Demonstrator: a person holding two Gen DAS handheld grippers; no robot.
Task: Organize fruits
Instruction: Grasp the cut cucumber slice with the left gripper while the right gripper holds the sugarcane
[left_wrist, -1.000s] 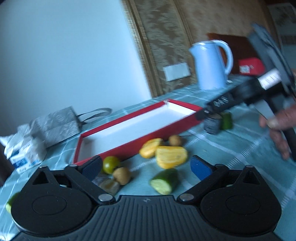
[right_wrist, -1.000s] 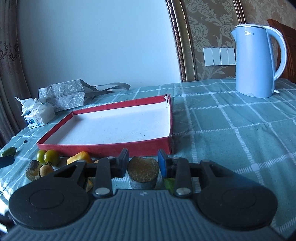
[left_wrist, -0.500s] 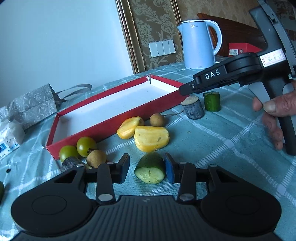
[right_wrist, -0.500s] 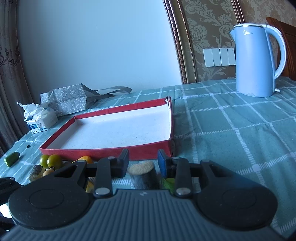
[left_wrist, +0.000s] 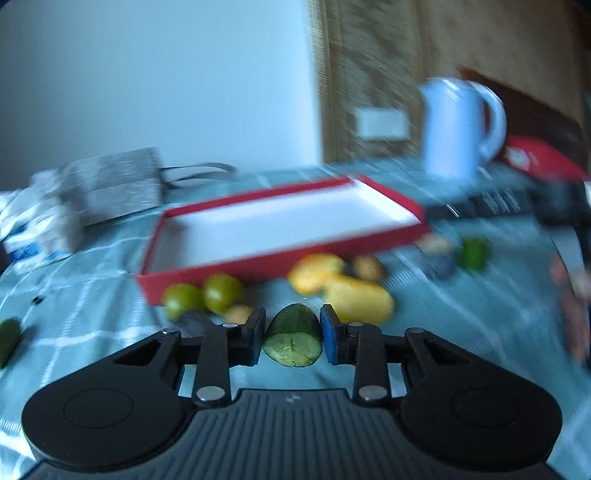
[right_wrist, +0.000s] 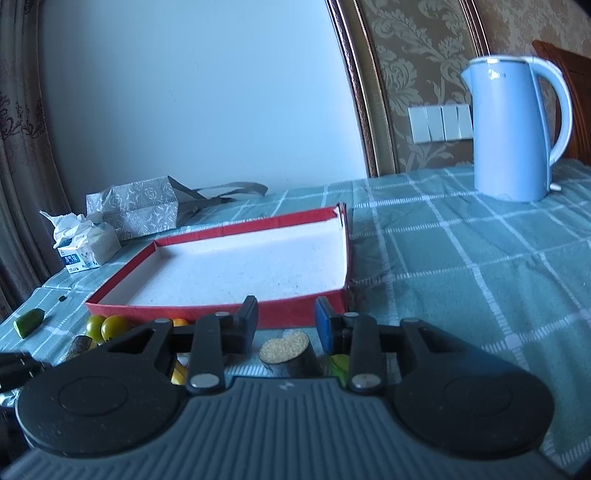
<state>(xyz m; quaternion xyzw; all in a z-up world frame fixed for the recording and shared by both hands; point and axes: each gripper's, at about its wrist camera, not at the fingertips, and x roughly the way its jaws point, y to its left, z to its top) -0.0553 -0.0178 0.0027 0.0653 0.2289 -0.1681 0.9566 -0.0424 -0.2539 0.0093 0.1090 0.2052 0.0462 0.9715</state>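
— Looking along the left gripper, what is between its fingers?

— One cucumber piece. The jaws have just been closing, and now both pads press on its green sides, so it is clamped.

— Which way does it point?

— Its long axis runs along the fingers. The pale cut face is turned back to the camera, and the dark rounded end points away, toward the near wall of the red tray. The left view is much blurred, so I cannot tell if the piece is lifted from the checked tablecloth or rests on it.

— What is around it?

— Beyond it lie two green tomatoes to the left and yellow fruit pieces to the right, all on the cloth just before the tray. The tray holds nothing.

— And the right gripper?

— Its jaws are drawn close together, with only a narrow gap. Nothing is pressed between the pads. Lower, under the gap, a short dark-skinned piece stands on the cloth with its yellowish cut face up, so its axis is upright. Just beside it, to the right, is a small green piece, mostly hidden by the finger.

— Anything further away?

— A second cucumber piece lies well apart at the left edge of the table, and a blue kettle stands far behind on the right.
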